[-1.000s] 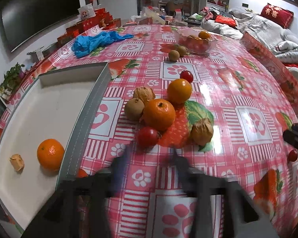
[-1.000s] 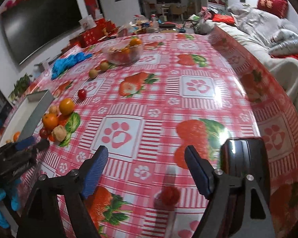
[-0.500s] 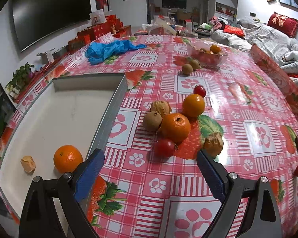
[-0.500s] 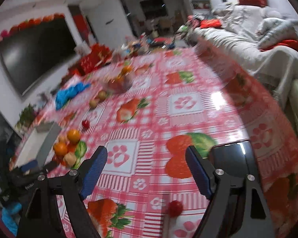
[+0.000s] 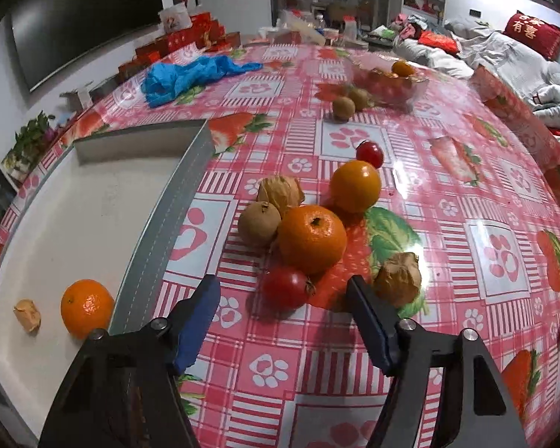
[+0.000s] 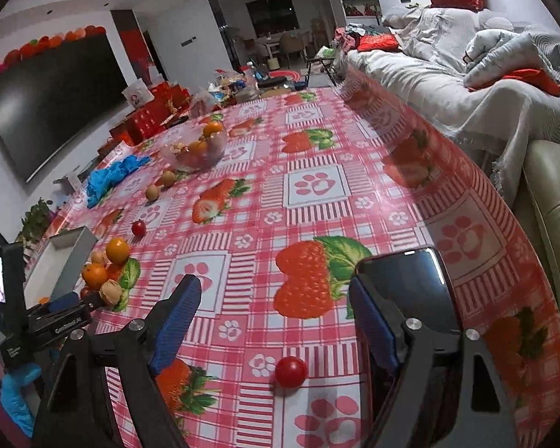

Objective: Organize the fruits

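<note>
A white tray on the left holds one orange and a small tan piece. Right of it lies a cluster: a big orange, a second orange, a brown kiwi, two walnuts and a red tomato. My left gripper hangs over that tomato. Its jaws are closing, and the tomato sits between the blue pads, untouched. My right gripper stands open above another small tomato, which lies loose between its fingers.
A glass bowl of fruit stands at the far side, with two kiwis and a small tomato nearer. Blue gloves lie at the back left. A dark phone rests by my right finger. A sofa borders the table's right edge.
The left jaws spread wide, then narrowed around the red tomato as the gripper came nearer. The right gripper shifted and rolled, and its view now sits lower over its tomato.
</note>
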`<state>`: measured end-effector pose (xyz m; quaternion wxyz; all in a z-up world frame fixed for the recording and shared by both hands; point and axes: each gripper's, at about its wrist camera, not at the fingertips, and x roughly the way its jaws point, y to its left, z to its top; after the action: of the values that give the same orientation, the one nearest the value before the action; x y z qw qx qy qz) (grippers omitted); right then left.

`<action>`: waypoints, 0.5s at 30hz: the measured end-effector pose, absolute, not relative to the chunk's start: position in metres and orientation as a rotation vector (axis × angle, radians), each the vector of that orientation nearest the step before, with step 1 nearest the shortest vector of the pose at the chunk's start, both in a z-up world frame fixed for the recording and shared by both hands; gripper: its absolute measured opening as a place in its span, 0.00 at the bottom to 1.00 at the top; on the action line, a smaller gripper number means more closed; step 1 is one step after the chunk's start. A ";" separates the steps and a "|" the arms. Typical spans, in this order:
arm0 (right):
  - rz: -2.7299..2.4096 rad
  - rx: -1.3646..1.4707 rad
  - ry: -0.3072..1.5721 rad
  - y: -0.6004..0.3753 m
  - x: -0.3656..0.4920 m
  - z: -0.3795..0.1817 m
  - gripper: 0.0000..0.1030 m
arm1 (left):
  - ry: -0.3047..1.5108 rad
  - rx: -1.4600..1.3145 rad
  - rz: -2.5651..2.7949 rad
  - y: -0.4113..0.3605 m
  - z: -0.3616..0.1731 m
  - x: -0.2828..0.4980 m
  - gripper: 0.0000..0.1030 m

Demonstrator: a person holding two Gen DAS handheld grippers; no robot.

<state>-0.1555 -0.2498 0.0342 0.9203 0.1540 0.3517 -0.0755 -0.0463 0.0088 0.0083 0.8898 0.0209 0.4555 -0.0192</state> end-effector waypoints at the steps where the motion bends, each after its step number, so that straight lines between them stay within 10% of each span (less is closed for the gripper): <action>1: -0.160 0.319 0.711 -0.251 -0.158 0.036 0.82 | 0.949 0.041 -0.042 0.009 0.008 -0.045 0.63; 8: -0.186 0.255 0.678 -0.251 -0.181 0.046 0.82 | 0.926 0.089 -0.106 -0.008 0.010 -0.048 0.28; 15: -0.060 0.187 0.802 -0.217 -0.175 0.022 0.82 | 0.935 0.054 -0.123 -0.001 0.011 -0.055 0.28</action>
<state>-0.1752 -0.2168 0.0224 0.9160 0.0910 0.3896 -0.0290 -0.0553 -0.0007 0.0114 0.8906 0.0262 0.4501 -0.0592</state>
